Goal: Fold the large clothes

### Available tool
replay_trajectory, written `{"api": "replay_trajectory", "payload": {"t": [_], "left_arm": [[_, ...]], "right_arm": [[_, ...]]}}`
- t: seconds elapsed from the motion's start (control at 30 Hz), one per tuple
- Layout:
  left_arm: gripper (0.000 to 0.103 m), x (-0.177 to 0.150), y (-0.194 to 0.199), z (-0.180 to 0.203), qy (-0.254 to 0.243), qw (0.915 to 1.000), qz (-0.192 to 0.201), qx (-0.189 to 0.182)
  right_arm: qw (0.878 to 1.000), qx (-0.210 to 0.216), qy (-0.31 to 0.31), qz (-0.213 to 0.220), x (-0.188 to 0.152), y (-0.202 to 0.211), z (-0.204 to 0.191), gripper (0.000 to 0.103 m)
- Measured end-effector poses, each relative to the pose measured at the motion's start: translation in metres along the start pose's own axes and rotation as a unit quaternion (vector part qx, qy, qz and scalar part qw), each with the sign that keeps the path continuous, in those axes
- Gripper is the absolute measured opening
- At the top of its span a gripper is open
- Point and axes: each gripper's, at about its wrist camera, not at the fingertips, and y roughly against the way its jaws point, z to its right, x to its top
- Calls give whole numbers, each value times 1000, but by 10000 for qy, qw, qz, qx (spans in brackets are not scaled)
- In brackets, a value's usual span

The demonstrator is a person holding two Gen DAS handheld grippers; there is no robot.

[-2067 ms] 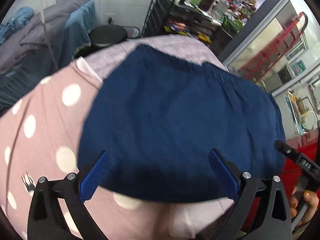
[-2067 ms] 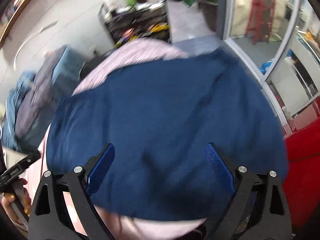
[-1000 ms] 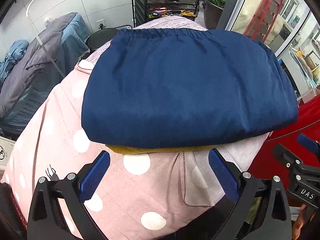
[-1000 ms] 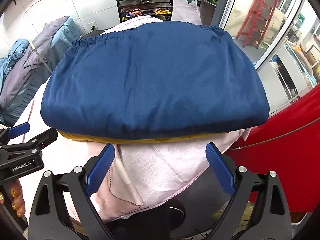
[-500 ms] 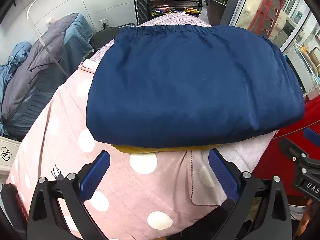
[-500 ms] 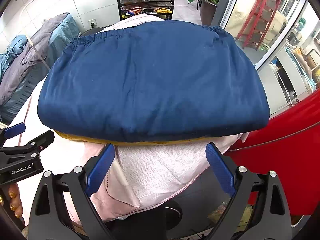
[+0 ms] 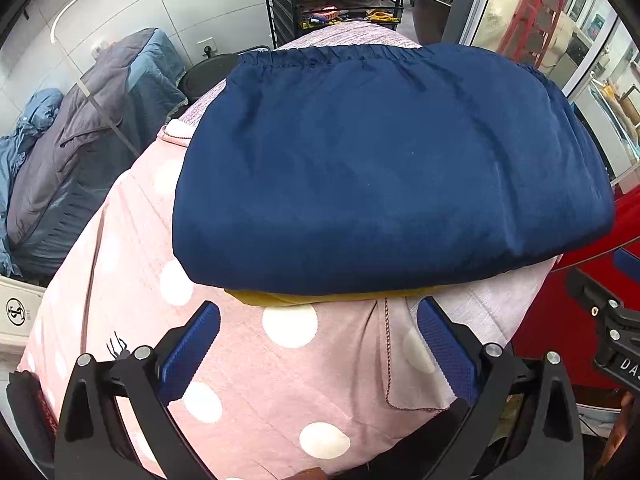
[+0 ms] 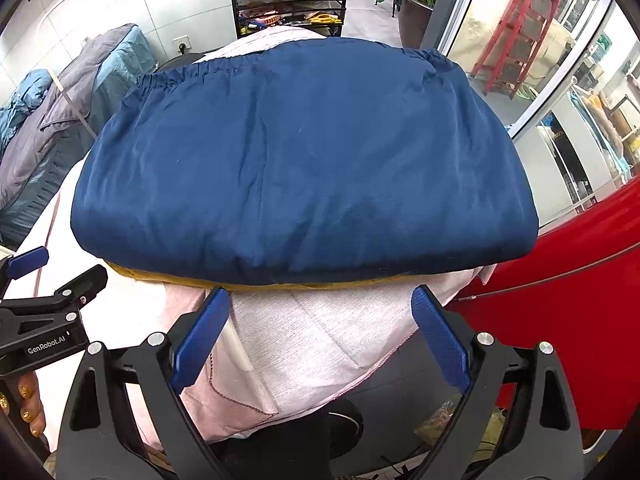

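Observation:
A navy blue garment (image 7: 384, 168) with an elastic waistband at its far edge lies folded flat on a pink polka-dot cloth (image 7: 248, 380) that covers the table. A thin mustard-yellow layer (image 7: 320, 298) shows under its near edge. It also fills the right wrist view (image 8: 304, 160), with the yellow edge (image 8: 304, 285) below it. My left gripper (image 7: 318, 344) is open and empty, just in front of the garment's near edge. My right gripper (image 8: 320, 332) is open and empty, over the pale cloth hanging off the near edge.
A pile of grey and blue bedding (image 7: 80, 136) lies to the left. A black wire shelf (image 7: 332, 4) stands at the back. A red surface (image 8: 580, 320) is on the right, beside glass doors. A dark stool (image 7: 216, 70) is behind the table.
Both grippers have pulled back from over the blue garment toward the near edge. The garment lies flat and released, its yellow under-layer now showing.

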Motion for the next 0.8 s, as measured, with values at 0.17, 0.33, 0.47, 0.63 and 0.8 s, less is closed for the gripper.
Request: {"api": "replay_trajectory", "payload": {"t": [0.17, 0.33, 0.47, 0.63, 0.8], "left_arm": [[97, 0, 0, 1, -8, 10000, 28, 30], [97, 0, -1, 2, -35, 10000, -15, 28], [97, 0, -1, 3, -91, 9999, -19, 50], [97, 0, 0, 3, -112, 9999, 6, 94], [97, 0, 1, 3, -70, 10000, 31, 60]], "right_arm": [[10000, -12, 7, 1, 1, 0, 0, 91], [10000, -19, 13, -22, 2, -1, 0, 91], [10000, -13, 4, -8, 2, -1, 0, 91], [10000, -7, 1, 7, 4, -3, 1, 91], [10000, -5, -7, 4, 3, -3, 0, 91]]}}
